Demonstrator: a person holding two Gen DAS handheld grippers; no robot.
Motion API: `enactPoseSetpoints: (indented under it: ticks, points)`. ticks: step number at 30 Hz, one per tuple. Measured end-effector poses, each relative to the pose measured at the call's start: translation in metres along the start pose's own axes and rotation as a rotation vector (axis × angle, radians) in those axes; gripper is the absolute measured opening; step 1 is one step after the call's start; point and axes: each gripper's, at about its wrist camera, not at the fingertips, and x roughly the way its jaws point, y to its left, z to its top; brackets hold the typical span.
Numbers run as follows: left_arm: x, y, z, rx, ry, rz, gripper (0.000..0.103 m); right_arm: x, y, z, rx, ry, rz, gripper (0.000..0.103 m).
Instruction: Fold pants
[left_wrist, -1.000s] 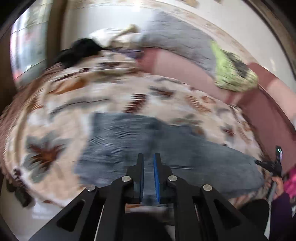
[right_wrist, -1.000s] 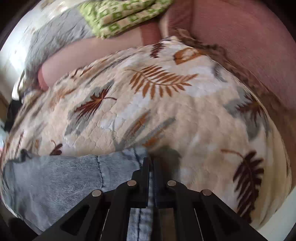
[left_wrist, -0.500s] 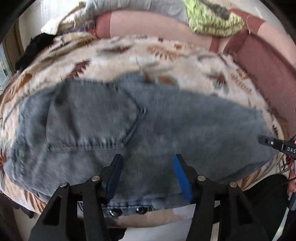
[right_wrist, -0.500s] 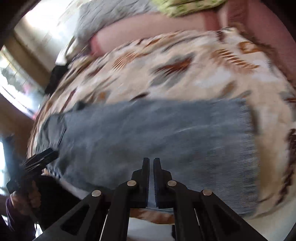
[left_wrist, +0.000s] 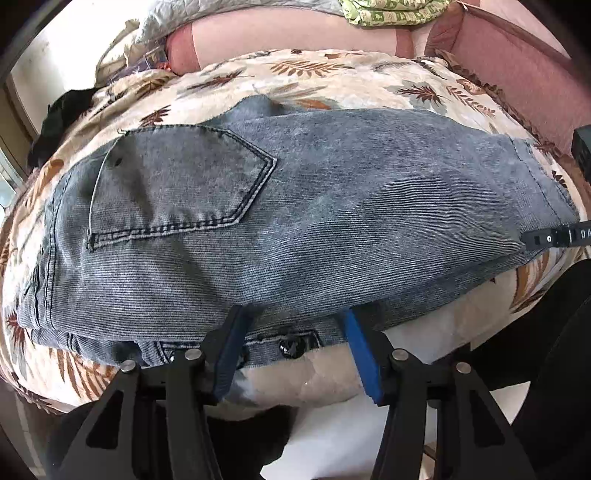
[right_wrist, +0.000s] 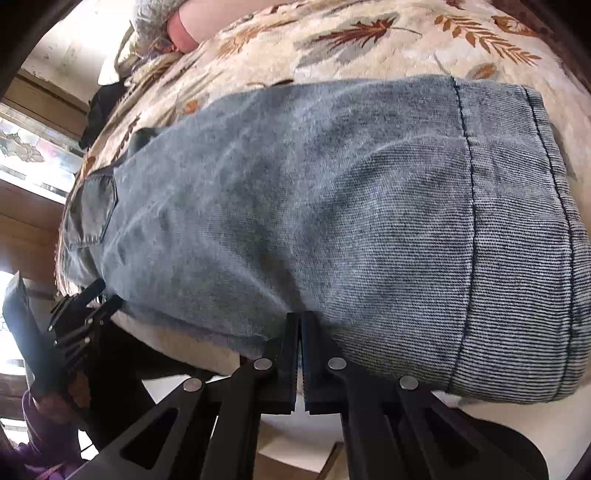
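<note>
Holding my left gripper (left_wrist: 291, 343) spread wide at the near edge of the bed (left_wrist: 332, 77); my right gripper (right_wrist: 300, 354) is pinched onto the pants (left_wrist: 295, 206) at their near edge; they lie lengthwise along that edge, waist left, hem right; free blanket beyond leaves room to fold away from me.

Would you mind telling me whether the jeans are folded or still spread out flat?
Folded lengthwise: the jeans lie as one leg-wide strip on the leaf-print blanket, back pocket on top, with another denim layer and buttons underneath at the near edge.
</note>
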Motion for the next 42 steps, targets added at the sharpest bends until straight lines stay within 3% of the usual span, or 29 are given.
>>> enactPoseSetpoints:
  ticks: [5,7,8,11,12,14,16,19,21,22,26,34,37,39,42]
  points:
    - [-0.006,0.008,0.003,-0.035,0.002,-0.03,0.053,-0.005,0.013,0.006,-0.066,0.081,-0.063,0.003]
    - [-0.019,0.012,0.005,-0.063,-0.037,-0.083,0.051,-0.025,0.029,0.013,-0.132,0.016,-0.07,0.008]
    - [-0.029,0.013,0.008,-0.075,-0.074,-0.116,0.051,-0.042,0.04,0.021,-0.157,-0.038,-0.025,0.008]
    - [-0.047,0.014,0.015,-0.083,-0.188,-0.101,0.051,-0.072,0.078,0.053,-0.224,-0.151,0.091,0.01]
    - [-0.048,0.012,0.019,-0.085,-0.22,-0.089,0.051,-0.073,0.091,0.064,-0.25,-0.172,0.104,0.015]
    - [-0.041,0.008,0.025,-0.082,-0.227,-0.092,0.051,-0.061,0.121,0.089,-0.303,-0.178,0.141,0.056]
    - [-0.022,0.003,0.025,-0.069,-0.211,-0.098,0.051,-0.046,0.143,0.105,-0.349,-0.182,0.145,0.062]
    - [0.005,0.001,0.014,-0.055,-0.16,-0.106,0.05,-0.014,0.171,0.136,-0.427,-0.177,0.119,0.059]
    - [0.002,-0.008,0.013,0.003,-0.194,-0.069,0.051,0.009,0.177,0.15,-0.425,-0.139,0.111,0.044]
    - [0.003,-0.011,0.014,0.024,-0.197,-0.088,0.051,0.017,0.176,0.157,-0.421,-0.117,0.111,0.039]
    - [0.005,-0.01,0.016,0.028,-0.197,-0.106,0.052,0.049,0.18,0.178,-0.435,-0.06,0.092,0.039]
    - [0.008,-0.011,0.016,0.04,-0.204,-0.113,0.053,0.078,0.19,0.186,-0.533,-0.009,0.008,0.039]
    - [0.007,-0.011,0.015,0.039,-0.205,-0.111,0.053,0.083,0.195,0.179,-0.581,0.011,-0.024,0.02]
    - [0.006,-0.012,0.014,0.04,-0.206,-0.106,0.054,0.082,0.199,0.173,-0.614,0.003,-0.066,0.02]
    - [0.006,-0.014,0.014,0.041,-0.206,-0.103,0.054,0.082,0.203,0.172,-0.633,-0.009,-0.092,0.009]
